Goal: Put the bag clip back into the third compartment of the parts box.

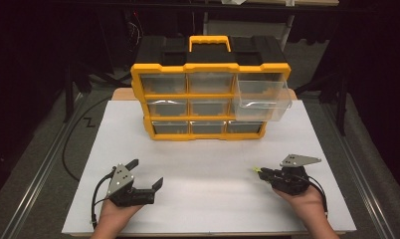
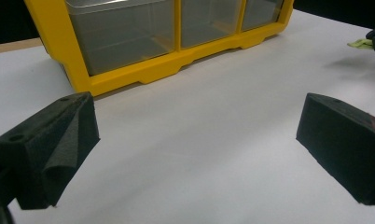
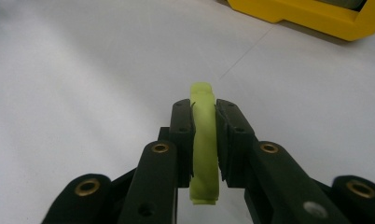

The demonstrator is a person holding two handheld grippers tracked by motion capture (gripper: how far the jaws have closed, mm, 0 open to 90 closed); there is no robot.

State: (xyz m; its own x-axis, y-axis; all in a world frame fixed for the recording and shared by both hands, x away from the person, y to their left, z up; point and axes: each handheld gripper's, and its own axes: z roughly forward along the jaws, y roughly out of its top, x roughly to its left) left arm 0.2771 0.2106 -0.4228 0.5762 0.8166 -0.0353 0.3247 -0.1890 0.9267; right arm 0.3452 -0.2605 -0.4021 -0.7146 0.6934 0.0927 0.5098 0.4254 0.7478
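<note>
A yellow and black drawer cabinet [image 1: 208,94] stands at the back of the white table [image 1: 208,169]; its clear top right drawer [image 1: 261,94] is pulled out. My right gripper [image 1: 261,172] hovers over the table's right front, shut on a thin yellow-green strip [image 3: 204,140] that stands on edge between its pads. That strip's tip [image 2: 360,44] also shows at the far right of the left gripper view. My left gripper [image 1: 147,173] rests low at the left front, jaws wide open with nothing between them. The cabinet's bottom row [image 2: 176,37] lies ahead of its fingers [image 2: 50,149].
The cabinet has three rows of clear drawers, all pushed in except the top right one. Black cables [image 1: 71,144] run along the floor to the left of the table. Bare white tabletop stretches between the two grippers and the cabinet.
</note>
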